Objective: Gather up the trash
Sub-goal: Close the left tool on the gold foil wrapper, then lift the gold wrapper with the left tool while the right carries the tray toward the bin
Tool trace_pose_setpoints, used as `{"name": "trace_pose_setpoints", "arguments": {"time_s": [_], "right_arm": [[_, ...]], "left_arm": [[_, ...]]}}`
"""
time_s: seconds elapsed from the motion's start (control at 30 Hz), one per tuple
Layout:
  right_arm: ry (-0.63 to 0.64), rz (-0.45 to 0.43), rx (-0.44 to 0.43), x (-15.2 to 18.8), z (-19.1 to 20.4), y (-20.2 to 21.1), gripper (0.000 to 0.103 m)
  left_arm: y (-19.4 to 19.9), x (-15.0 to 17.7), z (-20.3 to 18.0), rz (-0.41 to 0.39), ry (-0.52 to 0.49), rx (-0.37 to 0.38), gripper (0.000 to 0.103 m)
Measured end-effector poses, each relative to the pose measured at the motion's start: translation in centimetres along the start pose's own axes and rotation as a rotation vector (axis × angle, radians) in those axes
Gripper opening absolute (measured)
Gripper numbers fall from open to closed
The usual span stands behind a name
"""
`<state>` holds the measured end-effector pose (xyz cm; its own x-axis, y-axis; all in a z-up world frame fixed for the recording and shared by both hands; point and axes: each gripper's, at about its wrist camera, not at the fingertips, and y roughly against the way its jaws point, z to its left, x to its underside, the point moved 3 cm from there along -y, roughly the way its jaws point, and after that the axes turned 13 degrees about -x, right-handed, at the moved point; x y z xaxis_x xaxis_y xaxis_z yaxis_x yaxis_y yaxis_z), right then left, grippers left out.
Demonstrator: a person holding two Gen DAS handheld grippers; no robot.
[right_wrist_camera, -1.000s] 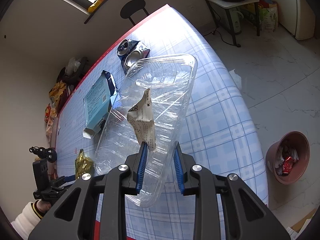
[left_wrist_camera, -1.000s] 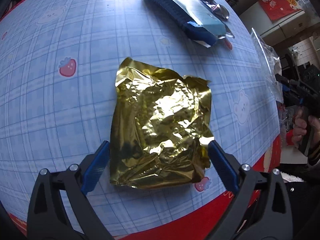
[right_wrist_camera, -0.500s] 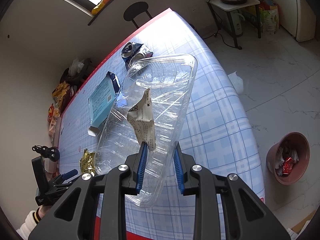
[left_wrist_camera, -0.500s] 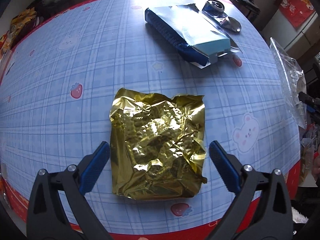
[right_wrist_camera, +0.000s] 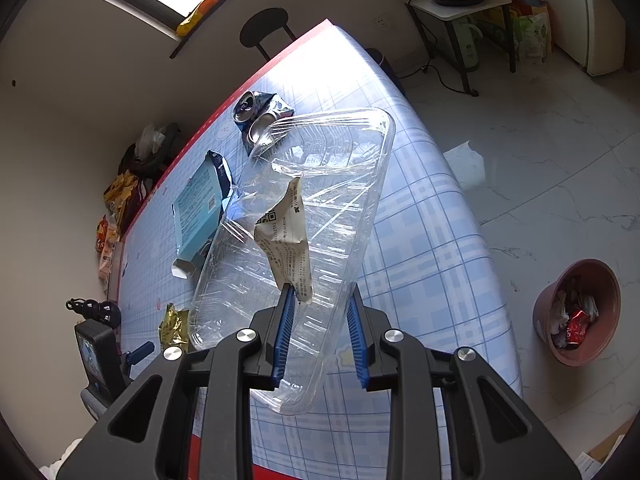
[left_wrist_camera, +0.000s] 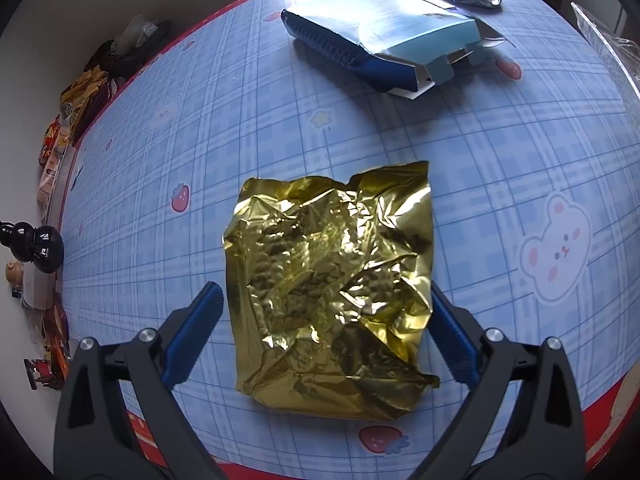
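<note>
Since the earlier frames, the left claw (left_wrist_camera: 324, 316) has swung its view so that more of the far worktop (left_wrist_camera: 500, 168) shows, while the gold foil wrapper (left_wrist_camera: 332, 292) has kept its place between the claw's 2 blue pads. That claw stands wide open, 1 pad on each side of the wrapper and neither pressing it, apparently lined up to close across its width. The wrapper lies flat near the worktop's red edge, crumpled, shiny and creased all over. The right claw (right_wrist_camera: 320, 336) is closed on a clear plastic tray (right_wrist_camera: 320, 200), lifted and tilted above the worktop, probably kept ready for the brown bin (right_wrist_camera: 576, 320) on the floor. A printed paper label hangs crumpled on the tray. A light-blue carton (left_wrist_camera: 400, 36) lies further back.
</note>
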<state>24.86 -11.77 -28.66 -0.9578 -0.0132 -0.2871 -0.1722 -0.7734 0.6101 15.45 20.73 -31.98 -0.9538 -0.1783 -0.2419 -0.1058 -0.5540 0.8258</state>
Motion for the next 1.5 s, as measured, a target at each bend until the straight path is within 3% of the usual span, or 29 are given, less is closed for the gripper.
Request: {"name": "trace_pose_setpoints", "arguments": {"time_s": [0.1, 0.13, 0.17, 0.3, 0.33, 0.37, 0.7, 1.0, 1.27, 1.5], "right_arm": [[-0.008, -0.006, -0.001, -0.1, -0.2, 0.2, 0.026], [-0.008, -0.007, -0.001, -0.1, -0.2, 0.3, 0.026], [-0.007, -0.008, -0.002, -0.1, -0.1, 0.3, 0.026], [-0.002, -0.013, -0.011, 0.0, 0.2, 0.4, 0.026], [-0.001, -0.015, -0.012, 0.0, 0.2, 0.6, 0.026], [-0.001, -0.017, -0.013, 0.0, 0.2, 0.7, 0.026], [-0.018, -0.029, -0.024, 0.0, -0.3, 1.3, 0.026], [-0.025, -0.048, -0.038, 0.1, -0.7, 2.3, 0.026], [-0.022, -0.122, -0.029, 0.5, -2.0, 6.2, 0.026], [-0.069, -0.228, 0.036, 1.5, -5.9, 13.1, 0.026]], "left_arm": [[-0.2, -0.3, 0.0, 0.004, -0.013, 0.028, 0.085], [-0.3, -0.3, 0.0, 0.006, -0.015, 0.041, 0.079], [-0.2, -0.2, 0.1, 0.009, -0.012, 0.057, 0.065], [0.4, -0.5, 2.2, 0.003, 0.075, 0.116, 0.057], [0.6, -0.6, 3.0, 0.001, 0.1, 0.133, 0.044], [0.9, -0.7, 3.8, -0.007, 0.119, 0.138, 0.037], [2.9, -0.2, 8.4, -0.026, 0.268, 0.331, 0.033], [8.2, -1.4, 6.7, -0.104, 0.294, 0.472, 0.033], [14.3, -4.5, 2.0, -0.204, 0.197, 0.586, 0.033], [19.8, -7.1, -5.8, -0.265, 0.038, 0.71, 0.033]]}}
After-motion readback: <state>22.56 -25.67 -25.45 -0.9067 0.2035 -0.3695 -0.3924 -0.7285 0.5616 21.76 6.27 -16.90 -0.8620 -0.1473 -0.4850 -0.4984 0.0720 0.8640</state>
